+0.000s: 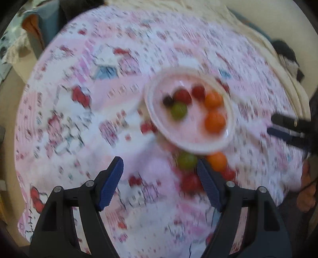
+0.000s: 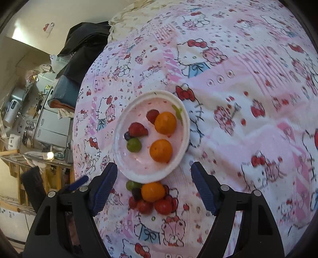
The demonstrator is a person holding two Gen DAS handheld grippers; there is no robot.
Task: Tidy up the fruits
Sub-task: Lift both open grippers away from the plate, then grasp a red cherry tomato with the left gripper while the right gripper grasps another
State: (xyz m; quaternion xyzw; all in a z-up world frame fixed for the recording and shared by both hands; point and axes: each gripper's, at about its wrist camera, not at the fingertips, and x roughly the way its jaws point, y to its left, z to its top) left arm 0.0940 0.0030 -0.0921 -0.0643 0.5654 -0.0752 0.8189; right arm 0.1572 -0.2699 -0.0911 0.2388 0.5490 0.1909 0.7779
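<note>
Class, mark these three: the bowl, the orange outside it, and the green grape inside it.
bowl (image 2: 127,168): right wrist view, near rim.
orange (image 2: 153,191): right wrist view, its middle.
green grape (image 2: 134,145): right wrist view, its middle.

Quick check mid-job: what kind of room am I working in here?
Most likely a bedroom in a home: the plate sits on a cartoon-print bedsheet, with rumpled cream bedding beyond and cluttered shelves beside the bed.

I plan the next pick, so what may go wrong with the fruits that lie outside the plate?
The loose pile sits tight: wide-open jaws closing on the round orange fruit may squash the small red tomatoes. On the soft pink patterned bedsheet, the shallow white plate could tip.
</note>
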